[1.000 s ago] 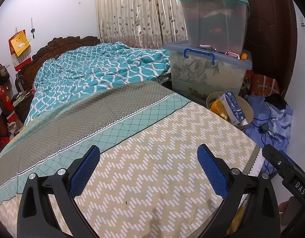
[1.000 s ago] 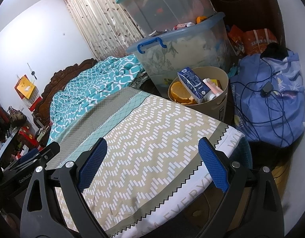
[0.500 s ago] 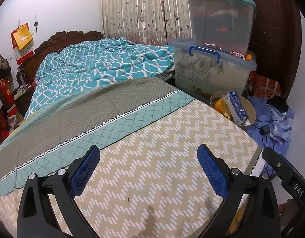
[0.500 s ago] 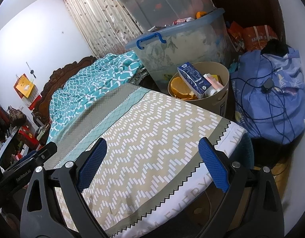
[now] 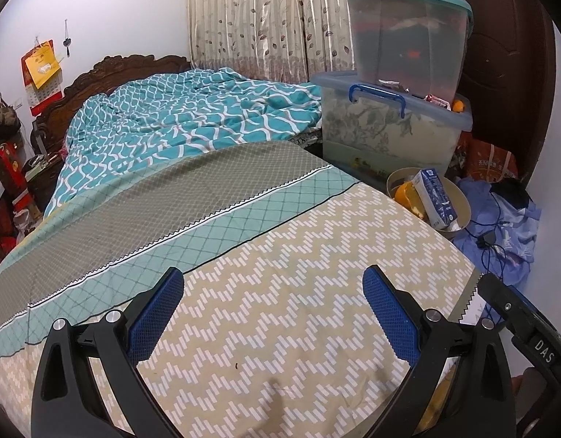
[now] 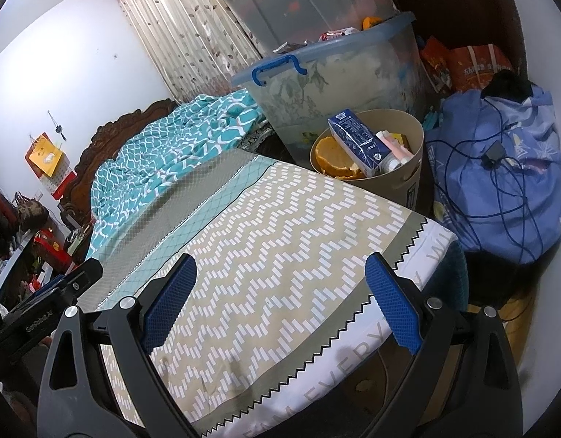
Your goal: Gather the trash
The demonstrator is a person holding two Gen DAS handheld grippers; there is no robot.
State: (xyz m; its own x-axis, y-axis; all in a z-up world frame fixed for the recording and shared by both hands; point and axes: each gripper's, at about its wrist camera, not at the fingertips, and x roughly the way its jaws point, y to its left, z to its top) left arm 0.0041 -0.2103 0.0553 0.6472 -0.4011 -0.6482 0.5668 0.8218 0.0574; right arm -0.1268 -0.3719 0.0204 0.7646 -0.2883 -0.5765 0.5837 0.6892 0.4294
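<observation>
A round beige waste bin (image 6: 412, 182) (image 5: 459, 200) stands on the floor beside the bed's far corner. In it lie a blue milk carton (image 6: 357, 142) (image 5: 435, 197), orange peel (image 6: 333, 157) (image 5: 406, 197) and a small pale tube (image 6: 392, 146). My left gripper (image 5: 273, 303) hovers open over the patterned bedspread (image 5: 280, 292), nothing between its blue pads. My right gripper (image 6: 280, 288) is also open above the bed's foot corner, with the bin well ahead of it. The right gripper's body shows at the lower right of the left wrist view.
Stacked clear storage tubs (image 5: 393, 124) (image 6: 339, 80) stand behind the bin. A blue cloth bundle with cables (image 6: 499, 182) lies right of it, against a dark wooden door (image 5: 507, 73). A teal quilt (image 5: 185, 124) covers the bed's head; clutter lines the left wall.
Both views have shifted slightly: the left gripper has drawn back and risen a little, and the right gripper has tilted a bit. Both stay open and empty.
</observation>
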